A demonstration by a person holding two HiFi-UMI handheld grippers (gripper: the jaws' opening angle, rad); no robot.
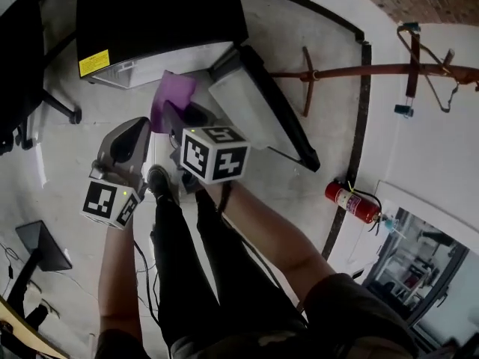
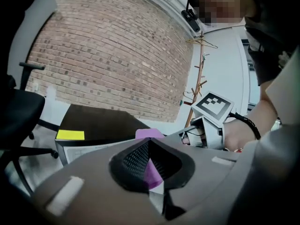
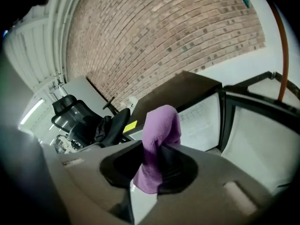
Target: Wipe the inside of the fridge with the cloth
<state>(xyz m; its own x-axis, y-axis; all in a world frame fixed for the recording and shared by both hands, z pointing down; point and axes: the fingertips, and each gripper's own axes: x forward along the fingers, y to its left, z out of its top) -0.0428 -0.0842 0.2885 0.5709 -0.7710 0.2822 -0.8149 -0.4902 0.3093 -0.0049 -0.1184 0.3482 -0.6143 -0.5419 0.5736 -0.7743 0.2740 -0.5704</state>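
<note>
1. Head view: the right tongs [image 1: 180,115] are clamped on a purple cloth [image 1: 172,96], which rises past their tips toward the fridge [image 1: 150,21]. The left tongs [image 1: 144,125] sit just left of the right tongs, their tip at the cloth's lower edge. The open fridge door [image 1: 258,111] lies right of the right tongs. A fire extinguisher [image 1: 353,203] stands well off to the right, by the wall.
2. Left gripper view: the left tongs [image 2: 150,165] are closed to a point, with a strip of the cloth [image 2: 149,134] between the pads and a lump of it showing just beyond the tips. The fridge [image 2: 98,123] is ahead of the tongs, and a chair [image 2: 18,116] is far to their left. The right tongs' marker cube [image 2: 213,106] is to their right.
3. Right gripper view: the right tongs [image 3: 157,172] grip the cloth [image 3: 161,130], which stands up out of them. The fridge [image 3: 187,93] is ahead, its door [image 3: 262,135] is to the right, and a chair [image 3: 89,121] is to the left.
</note>
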